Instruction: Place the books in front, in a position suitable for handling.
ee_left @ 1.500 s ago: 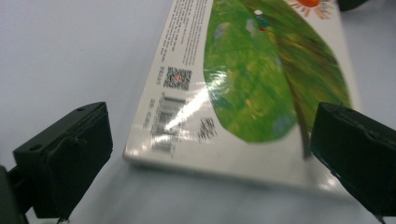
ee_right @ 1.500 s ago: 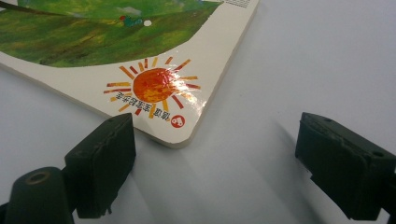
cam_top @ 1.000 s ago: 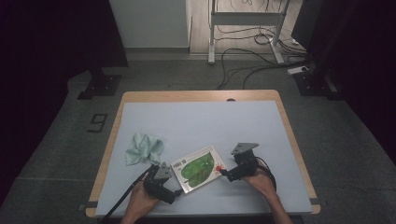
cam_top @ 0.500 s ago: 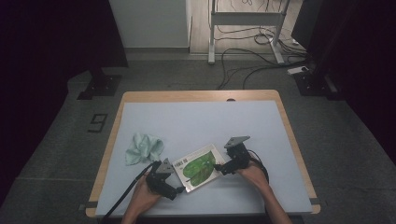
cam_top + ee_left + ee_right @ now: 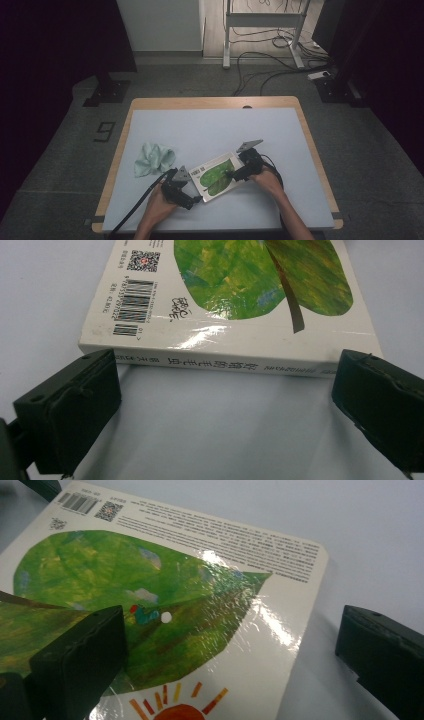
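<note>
A white board book (image 5: 216,176) with a big green leaf on its cover lies flat near the table's front edge. Its spine faces my left gripper (image 5: 196,199), whose jaws stand open on either side of the book (image 5: 240,290), close to the spine and not touching it. My right gripper (image 5: 235,174) is open at the book's right end. One of its jaws hangs over the glossy cover (image 5: 200,555); the other is off the book's edge above the table. Neither gripper (image 5: 227,385) (image 5: 230,635) holds anything.
A crumpled pale green cloth (image 5: 154,158) lies left of the book. The grey table top (image 5: 210,130) stretches bare behind the book, with a wooden rim. Cables trail from both grippers toward the front edge. Stands and cables sit on the floor beyond.
My right gripper has moved left, bringing one jaw over the book's cover. The left gripper has edged slightly toward the spine. The book has not moved.
</note>
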{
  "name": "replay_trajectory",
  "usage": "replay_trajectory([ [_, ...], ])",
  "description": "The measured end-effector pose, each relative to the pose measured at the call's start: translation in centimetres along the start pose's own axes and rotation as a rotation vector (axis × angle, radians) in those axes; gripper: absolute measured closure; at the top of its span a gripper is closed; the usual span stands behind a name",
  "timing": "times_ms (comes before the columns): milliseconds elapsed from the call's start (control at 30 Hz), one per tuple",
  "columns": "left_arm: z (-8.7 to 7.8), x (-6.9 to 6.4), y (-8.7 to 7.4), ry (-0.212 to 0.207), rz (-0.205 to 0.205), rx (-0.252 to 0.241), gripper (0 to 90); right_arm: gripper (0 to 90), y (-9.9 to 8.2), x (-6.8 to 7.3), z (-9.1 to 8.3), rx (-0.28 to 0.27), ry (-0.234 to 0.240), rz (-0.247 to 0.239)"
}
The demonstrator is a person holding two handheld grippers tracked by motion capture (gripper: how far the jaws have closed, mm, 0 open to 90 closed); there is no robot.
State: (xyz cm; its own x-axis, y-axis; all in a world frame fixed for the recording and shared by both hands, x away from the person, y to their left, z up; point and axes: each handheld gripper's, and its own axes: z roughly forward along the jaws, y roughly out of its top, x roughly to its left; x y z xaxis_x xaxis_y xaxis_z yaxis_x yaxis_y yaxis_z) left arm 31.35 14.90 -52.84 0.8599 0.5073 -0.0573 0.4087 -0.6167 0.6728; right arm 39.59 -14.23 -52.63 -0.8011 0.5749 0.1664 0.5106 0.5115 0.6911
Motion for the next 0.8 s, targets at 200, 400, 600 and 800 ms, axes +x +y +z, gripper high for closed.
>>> replay_trajectory([
  [200, 0.0, 0.0, 0.0, -0.001, 0.000, 0.001, 0.0, 3.3, 0.2, 0.4, 0.1, 0.009, 0.019, -0.008],
  [400, 0.0, 0.0, 0.0, -0.001, -0.001, 0.002, 0.0, 3.8, 0.4, 0.2, -0.4, -0.013, 0.052, 0.061],
  [600, 0.0, 0.0, 0.0, -0.002, 0.000, 0.001, 0.0, 3.8, 0.9, 0.4, -1.3, -0.055, 0.055, 0.077],
  [800, 0.0, 0.0, 0.0, -0.001, 0.002, 0.001, 0.0, 4.1, 1.0, 0.8, -2.0, -0.081, 0.050, 0.085],
])
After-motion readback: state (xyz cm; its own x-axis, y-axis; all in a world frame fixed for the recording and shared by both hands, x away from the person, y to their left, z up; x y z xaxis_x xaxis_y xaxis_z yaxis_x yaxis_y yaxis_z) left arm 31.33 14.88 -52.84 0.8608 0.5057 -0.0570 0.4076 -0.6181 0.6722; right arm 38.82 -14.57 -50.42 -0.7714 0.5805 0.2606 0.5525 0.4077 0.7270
